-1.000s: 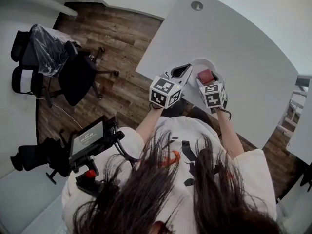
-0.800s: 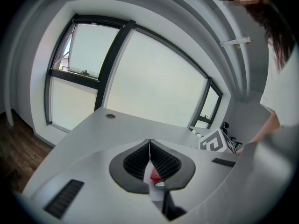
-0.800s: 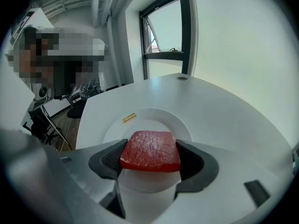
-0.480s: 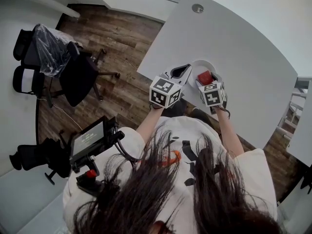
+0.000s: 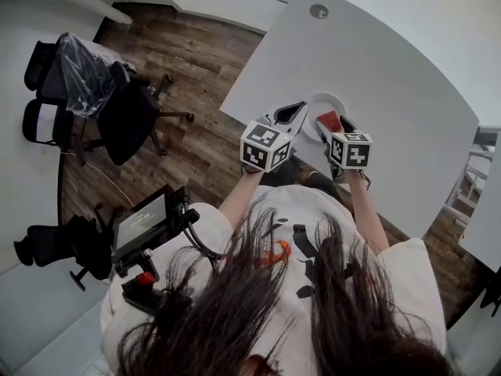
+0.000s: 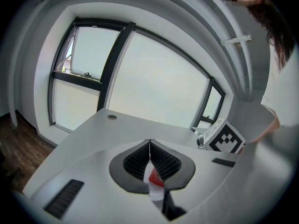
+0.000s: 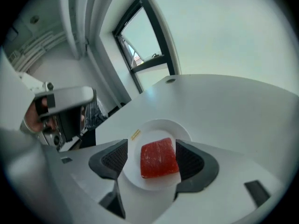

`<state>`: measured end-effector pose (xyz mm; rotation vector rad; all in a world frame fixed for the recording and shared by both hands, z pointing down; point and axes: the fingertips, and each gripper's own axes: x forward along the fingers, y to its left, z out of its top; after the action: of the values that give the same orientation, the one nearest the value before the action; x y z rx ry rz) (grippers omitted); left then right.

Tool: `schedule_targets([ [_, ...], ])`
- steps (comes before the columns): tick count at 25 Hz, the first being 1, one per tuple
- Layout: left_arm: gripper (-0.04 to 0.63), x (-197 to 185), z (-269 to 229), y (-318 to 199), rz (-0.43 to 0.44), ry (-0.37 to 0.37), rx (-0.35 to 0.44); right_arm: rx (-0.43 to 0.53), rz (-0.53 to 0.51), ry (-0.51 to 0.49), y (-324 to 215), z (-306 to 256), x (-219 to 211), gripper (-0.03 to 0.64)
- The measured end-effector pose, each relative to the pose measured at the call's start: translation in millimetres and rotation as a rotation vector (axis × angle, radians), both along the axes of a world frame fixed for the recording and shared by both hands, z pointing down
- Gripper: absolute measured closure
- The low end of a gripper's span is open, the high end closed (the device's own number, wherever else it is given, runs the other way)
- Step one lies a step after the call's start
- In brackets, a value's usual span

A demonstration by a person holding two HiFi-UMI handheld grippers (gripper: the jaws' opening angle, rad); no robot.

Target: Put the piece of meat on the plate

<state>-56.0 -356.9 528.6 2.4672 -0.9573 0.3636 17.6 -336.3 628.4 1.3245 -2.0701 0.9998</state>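
Note:
A red slab of meat (image 7: 160, 158) lies flat on a small white plate (image 7: 154, 125) near the front edge of the white table (image 7: 233, 111). My right gripper (image 7: 153, 160) is open and straddles the meat, one pad on each side; the left pad stands apart from it, the right pad close beside it. In the head view the meat (image 5: 329, 121) and plate (image 5: 322, 103) sit just ahead of the right gripper (image 5: 333, 125). My left gripper (image 5: 296, 113) hovers at the plate's left, and the left gripper (image 6: 149, 150) is shut with nothing held.
A small yellow scrap (image 7: 135, 134) lies on the plate's rim. A round cable grommet (image 5: 318, 10) is at the table's far end. Office chairs (image 5: 125, 116) stand on the wooden floor to the left. The table edge (image 5: 235, 116) runs just beside the left gripper.
The right gripper's marker cube has shifted slightly right and back. The meat stays over the plate. The left gripper has barely moved.

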Motion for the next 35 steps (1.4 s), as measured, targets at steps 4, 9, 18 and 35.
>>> schedule_targets([
  [4,0.591,-3.1,-0.6,-4.2,-0.016,-0.001,-0.002,0.048,0.050,-0.093,-10.7,-27.1,-4.1,0.291],
  [9,0.589,27.3,-18.2,46.6,-0.048,-0.016,0.044,0.155,0.047,-0.147,33.2,-67.9,20.0,0.400],
  [18,0.591,40.0,-46.6,101.1,-0.213,0.020,0.091,0.252,0.024,-0.254,72.4,-113.4,32.6,0.565],
  [35,0.590,42.1,-46.9,203.4,-0.286,-0.016,0.090,0.229,-0.075,-0.341,164.0,-124.5,16.2,0.565],
])
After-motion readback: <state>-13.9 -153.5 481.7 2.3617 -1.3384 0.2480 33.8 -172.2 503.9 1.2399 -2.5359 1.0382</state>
